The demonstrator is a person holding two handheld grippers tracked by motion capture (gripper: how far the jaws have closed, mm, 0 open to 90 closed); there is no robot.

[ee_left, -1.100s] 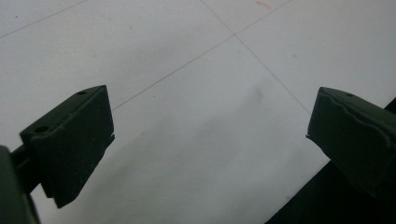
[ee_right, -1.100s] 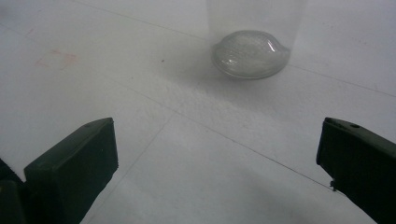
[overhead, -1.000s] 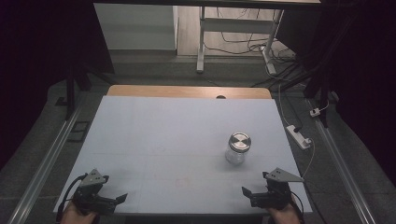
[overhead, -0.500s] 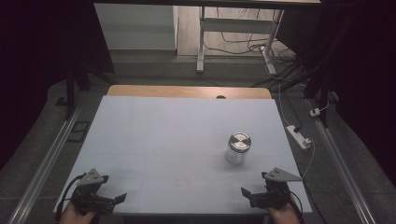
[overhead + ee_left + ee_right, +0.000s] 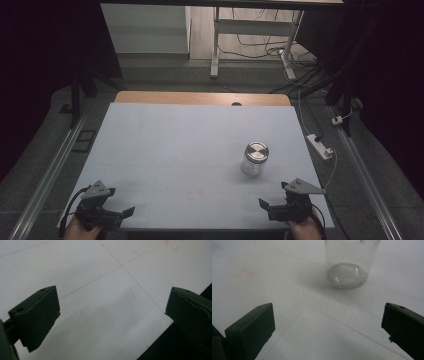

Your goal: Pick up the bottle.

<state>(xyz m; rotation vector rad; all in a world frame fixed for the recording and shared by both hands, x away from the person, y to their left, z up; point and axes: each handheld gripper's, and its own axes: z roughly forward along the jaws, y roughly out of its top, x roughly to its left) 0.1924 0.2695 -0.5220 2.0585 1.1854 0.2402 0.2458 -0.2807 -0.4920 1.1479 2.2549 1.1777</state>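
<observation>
I have both grippers parked low at the near edge of the pale white desk [image 5: 150,145], and neither holds anything. The left gripper [image 5: 125,212] sits at the near left corner with its fingers spread wide; in the left gripper view its black fingers [image 5: 37,315] frame nothing but bare desk surface and the dark drop past the edge. The right gripper [image 5: 265,204] sits at the near right corner, its fingers [image 5: 252,327] just as wide apart and empty.

The thing I am after is the small clear glass jar with a round silver metal lid [image 5: 254,159]. It stands upright on the right half of the desk, well apart from the left gripper and near the right one, so the right hand is plainly the closer. From the right gripper the jar lies ahead and a little to the left in the high view; in the right gripper view its glass base [image 5: 347,275] sits beyond the gap between the fingers, slightly right of centre. Its long axis runs vertically, so I judge a level approach from the side, with the fingers closing across the glass body, suits it best. The jar looks empty, though the glass is too hazy for me to be sure.
</observation>
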